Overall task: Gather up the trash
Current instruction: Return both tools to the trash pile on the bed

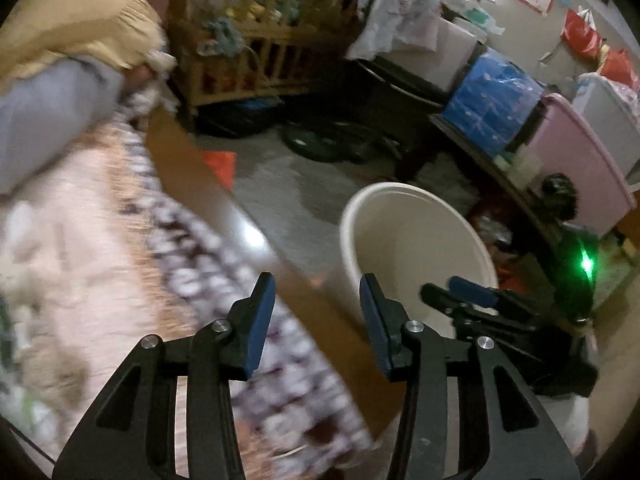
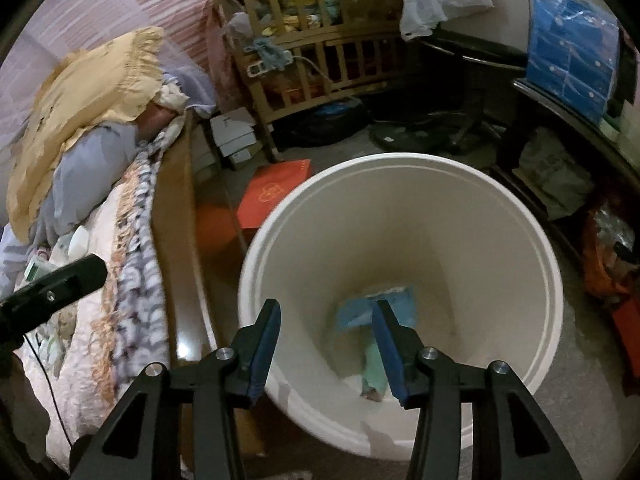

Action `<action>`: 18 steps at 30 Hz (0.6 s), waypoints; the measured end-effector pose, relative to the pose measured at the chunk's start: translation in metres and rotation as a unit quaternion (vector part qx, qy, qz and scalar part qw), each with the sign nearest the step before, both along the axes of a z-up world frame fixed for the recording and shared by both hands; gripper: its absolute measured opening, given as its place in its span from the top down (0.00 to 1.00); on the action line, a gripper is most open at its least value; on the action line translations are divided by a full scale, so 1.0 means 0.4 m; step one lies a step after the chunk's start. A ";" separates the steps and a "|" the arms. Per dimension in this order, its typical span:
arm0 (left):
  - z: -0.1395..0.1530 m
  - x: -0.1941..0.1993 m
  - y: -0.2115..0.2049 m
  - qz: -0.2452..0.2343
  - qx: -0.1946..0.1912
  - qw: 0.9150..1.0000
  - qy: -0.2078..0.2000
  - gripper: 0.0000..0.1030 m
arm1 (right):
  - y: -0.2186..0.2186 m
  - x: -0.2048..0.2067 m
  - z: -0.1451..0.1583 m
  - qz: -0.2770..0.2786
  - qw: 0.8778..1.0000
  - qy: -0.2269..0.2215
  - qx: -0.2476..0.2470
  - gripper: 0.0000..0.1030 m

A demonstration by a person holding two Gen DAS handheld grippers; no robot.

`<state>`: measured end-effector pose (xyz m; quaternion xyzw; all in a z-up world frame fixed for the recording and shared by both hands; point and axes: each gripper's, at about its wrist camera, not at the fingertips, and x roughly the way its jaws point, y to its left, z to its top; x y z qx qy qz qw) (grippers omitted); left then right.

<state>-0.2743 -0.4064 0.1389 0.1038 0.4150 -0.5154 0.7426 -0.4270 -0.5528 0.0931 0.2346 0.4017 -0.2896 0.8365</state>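
A white round bin point(image 2: 520, 248) stands on the floor beside the bed. Blue and green trash point(image 2: 360, 312) lies at its bottom. My right gripper point(image 2: 326, 344) is open and empty, hovering over the bin's near rim. It also shows in the left wrist view point(image 1: 460, 296), over the bin point(image 1: 400, 216). My left gripper point(image 1: 316, 320) is open and empty, above the bed's wooden edge, left of the bin. Its tip shows in the right wrist view point(image 2: 76, 276) over the bed.
The bed point(image 2: 132, 280) with a patterned blanket and a yellow pillow point(image 2: 88, 100) fills the left. A wooden crib point(image 2: 320, 52), a red box point(image 2: 272, 196) on the floor, and a cluttered dark shelf point(image 2: 568, 120) with a blue pack surround the bin.
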 end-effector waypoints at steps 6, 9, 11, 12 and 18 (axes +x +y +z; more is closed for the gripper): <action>-0.002 0.028 0.116 0.042 0.015 0.998 -0.046 0.59 | 0.094 0.058 0.023 0.037 0.999 -0.006 -0.008 0.39; 0.001 0.045 0.163 0.061 0.016 0.997 -0.053 0.59 | 0.139 0.086 0.039 0.055 0.998 -0.012 -0.012 0.39; 0.007 0.055 0.193 0.075 0.017 0.995 -0.062 0.59 | 0.169 0.106 0.051 0.066 0.998 -0.018 -0.015 0.38; 0.009 0.060 0.211 0.081 0.016 0.994 -0.066 0.59 | 0.184 0.115 0.057 0.071 0.997 -0.020 -0.017 0.37; 0.012 0.087 0.294 0.118 0.023 0.989 -0.088 0.59 | 0.270 0.173 0.076 0.105 0.994 -0.029 -0.024 0.34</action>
